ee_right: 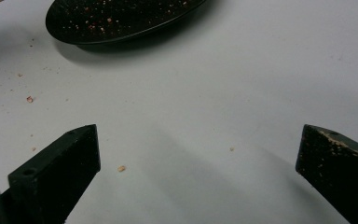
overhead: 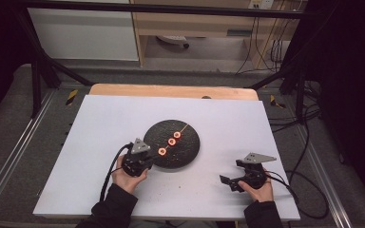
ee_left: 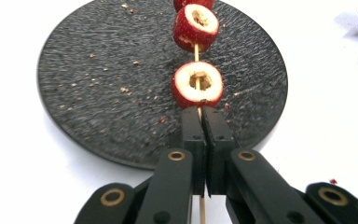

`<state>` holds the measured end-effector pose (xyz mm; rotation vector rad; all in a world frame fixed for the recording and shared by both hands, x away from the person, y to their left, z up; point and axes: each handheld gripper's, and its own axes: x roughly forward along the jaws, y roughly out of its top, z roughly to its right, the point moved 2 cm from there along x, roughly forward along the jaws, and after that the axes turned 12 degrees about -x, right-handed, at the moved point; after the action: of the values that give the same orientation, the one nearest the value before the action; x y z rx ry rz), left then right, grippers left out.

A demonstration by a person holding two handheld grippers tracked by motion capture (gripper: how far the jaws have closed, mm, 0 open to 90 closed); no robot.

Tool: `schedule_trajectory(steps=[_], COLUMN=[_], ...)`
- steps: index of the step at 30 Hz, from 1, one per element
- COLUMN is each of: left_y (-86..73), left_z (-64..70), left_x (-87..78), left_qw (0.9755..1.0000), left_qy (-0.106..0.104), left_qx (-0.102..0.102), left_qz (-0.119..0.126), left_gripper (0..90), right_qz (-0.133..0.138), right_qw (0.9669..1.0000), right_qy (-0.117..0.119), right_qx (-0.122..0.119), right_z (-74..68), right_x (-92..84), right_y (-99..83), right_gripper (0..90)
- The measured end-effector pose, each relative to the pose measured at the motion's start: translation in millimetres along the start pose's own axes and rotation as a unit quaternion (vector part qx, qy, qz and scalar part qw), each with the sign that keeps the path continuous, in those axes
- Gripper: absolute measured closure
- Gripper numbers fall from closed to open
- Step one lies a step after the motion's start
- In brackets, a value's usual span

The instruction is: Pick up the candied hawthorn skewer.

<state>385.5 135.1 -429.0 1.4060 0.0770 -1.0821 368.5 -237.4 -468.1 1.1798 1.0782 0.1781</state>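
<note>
Over the black plate (ee_left: 98, 93), the left gripper (ee_left: 200, 114) clenched a skewer (ee_left: 196, 50) of hollowed red fruit pieces (ee_left: 197, 84); the right gripper (overhead: 240, 178) rested released on the surface (overhead: 104, 118). Next likely: lifting it level.

1. A white rectangular tabletop (overhead: 104, 142) lay over a pale wooden board (overhead: 171, 90).
2. Small reddish crumbs (ee_right: 29, 99) dotted the tabletop.
3. Black cables (overhead: 266, 47) hung beside a wooden cabinet (overhead: 195, 23) behind.
</note>
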Motion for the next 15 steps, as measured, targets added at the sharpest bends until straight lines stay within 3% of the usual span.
schedule_trajectory(steps=[10, 15], left_y=[-13.2, -23.8], left_z=[-9.2, -13.3], left_x=[-21.3, -30.1], left_qw=[0.9997, 0.9995], left_qy=[-0.016, -0.018], left_qx=[0.004, 0.011], left_qz=[0.016, 0.025], left_gripper=[88.5, 88.4], right_qz=[0.008, 0.01], right_qw=[0.9999, 0.9999], right_qy=[0.002, 0.003], right_qx=[0.007, -0.002], right_z=[-1.5, -4.9], right_x=[-1.4, -0.6], right_y=[2.8, 7.1], right_gripper=[0.7, 0.6])
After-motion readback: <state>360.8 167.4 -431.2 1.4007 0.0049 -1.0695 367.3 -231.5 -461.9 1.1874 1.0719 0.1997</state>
